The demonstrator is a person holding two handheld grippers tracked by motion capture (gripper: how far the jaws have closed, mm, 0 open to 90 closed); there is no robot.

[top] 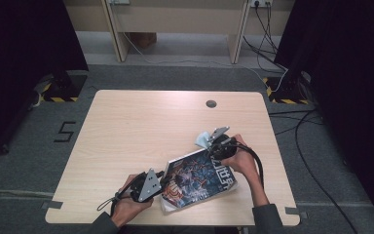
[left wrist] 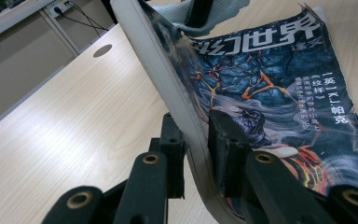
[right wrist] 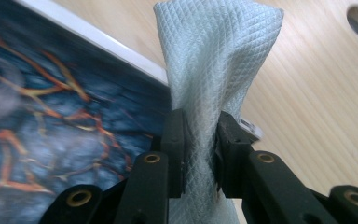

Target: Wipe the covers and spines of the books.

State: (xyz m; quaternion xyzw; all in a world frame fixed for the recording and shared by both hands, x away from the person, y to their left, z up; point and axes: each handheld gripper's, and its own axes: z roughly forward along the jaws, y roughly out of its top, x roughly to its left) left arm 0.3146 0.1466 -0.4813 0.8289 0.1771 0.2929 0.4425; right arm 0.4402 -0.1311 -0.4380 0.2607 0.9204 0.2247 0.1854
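High view: a book (top: 199, 178) with a dark blue, orange-veined cover lies on the tabletop (top: 141, 131) at about five o'clock from its centre, near the front edge. The left tool (top: 161, 179), at the book's nine o'clock side, is clamped on the book's edge; in the left gripper view the pages curve up between its jaws. The right tool (top: 205, 142), at the book's one o'clock corner, pinches a pale, quilted cloth (top: 202, 138), which rises upright between its jaws in the right gripper view.
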